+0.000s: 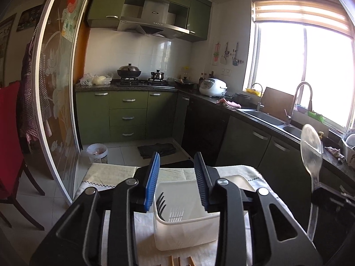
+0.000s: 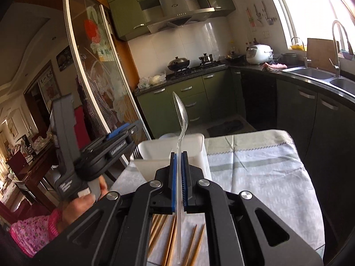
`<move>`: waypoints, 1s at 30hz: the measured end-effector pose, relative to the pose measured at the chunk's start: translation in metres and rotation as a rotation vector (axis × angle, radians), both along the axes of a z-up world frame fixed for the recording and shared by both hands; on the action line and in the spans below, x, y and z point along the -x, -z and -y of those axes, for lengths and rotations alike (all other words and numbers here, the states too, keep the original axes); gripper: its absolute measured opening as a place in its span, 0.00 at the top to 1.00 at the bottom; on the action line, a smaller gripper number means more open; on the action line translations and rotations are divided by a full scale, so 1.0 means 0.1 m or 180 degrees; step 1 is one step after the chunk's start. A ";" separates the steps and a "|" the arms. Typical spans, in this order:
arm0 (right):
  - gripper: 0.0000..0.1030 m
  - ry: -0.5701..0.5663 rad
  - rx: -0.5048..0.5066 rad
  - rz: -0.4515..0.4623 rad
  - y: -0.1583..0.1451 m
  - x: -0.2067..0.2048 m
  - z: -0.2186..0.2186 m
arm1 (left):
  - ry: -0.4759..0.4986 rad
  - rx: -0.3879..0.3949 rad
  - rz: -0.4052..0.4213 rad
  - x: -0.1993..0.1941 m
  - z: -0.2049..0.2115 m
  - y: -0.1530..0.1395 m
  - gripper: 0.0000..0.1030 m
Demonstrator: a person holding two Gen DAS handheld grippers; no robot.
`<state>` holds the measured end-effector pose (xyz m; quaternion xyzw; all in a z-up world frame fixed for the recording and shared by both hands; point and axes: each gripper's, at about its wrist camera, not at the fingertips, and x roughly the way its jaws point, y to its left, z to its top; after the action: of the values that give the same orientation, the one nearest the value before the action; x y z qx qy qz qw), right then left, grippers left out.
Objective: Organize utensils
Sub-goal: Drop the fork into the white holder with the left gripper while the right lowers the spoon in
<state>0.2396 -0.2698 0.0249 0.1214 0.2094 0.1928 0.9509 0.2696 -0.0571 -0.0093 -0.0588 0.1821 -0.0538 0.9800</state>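
My left gripper (image 1: 177, 158) is open above a white plastic basket (image 1: 184, 232), its pads touching nothing. A black fork (image 1: 160, 202) leans inside the basket, tines up. My right gripper (image 2: 178, 155) is shut on the handle of a clear plastic spoon (image 2: 181, 113), which stands upright with its bowl on top. In the left wrist view that spoon (image 1: 311, 150) rises at the right from the right gripper (image 1: 319, 190). The right wrist view shows the left gripper (image 2: 129, 133) in a hand over the basket (image 2: 146, 166). Several wooden chopsticks (image 2: 168, 232) lie on the cloth below.
The basket and chopsticks rest on a table with a pale patterned cloth (image 2: 255, 177). Behind it are green kitchen cabinets (image 1: 128, 113), a stove with pots (image 1: 129, 72), and a counter with a double sink (image 1: 264, 117) on the right. A red chair (image 1: 11, 146) stands at the left.
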 end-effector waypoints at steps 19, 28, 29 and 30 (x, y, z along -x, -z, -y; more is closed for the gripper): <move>0.95 0.0665 0.0587 0.1001 0.16 -1.05 -0.74 | -0.0060 0.0013 -0.0067 0.53 -0.56 -0.12 0.63; 0.95 0.0544 0.0607 0.0888 0.50 -0.82 -0.60 | 0.0004 -0.0052 -0.0140 0.48 -0.43 -0.08 0.63; 0.95 0.0532 0.0614 0.0869 0.52 -0.82 -0.60 | 0.0011 -0.0058 -0.0158 0.48 -0.41 -0.08 0.63; 0.94 0.0523 0.0624 0.0856 0.56 -0.79 -0.57 | 0.0017 -0.0060 -0.0178 0.47 -0.40 -0.07 0.63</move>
<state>0.3182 -0.2131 -0.0314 0.0179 0.0876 0.1076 0.9902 0.2224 -0.0171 -0.0024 -0.0505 0.2101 -0.0530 0.9749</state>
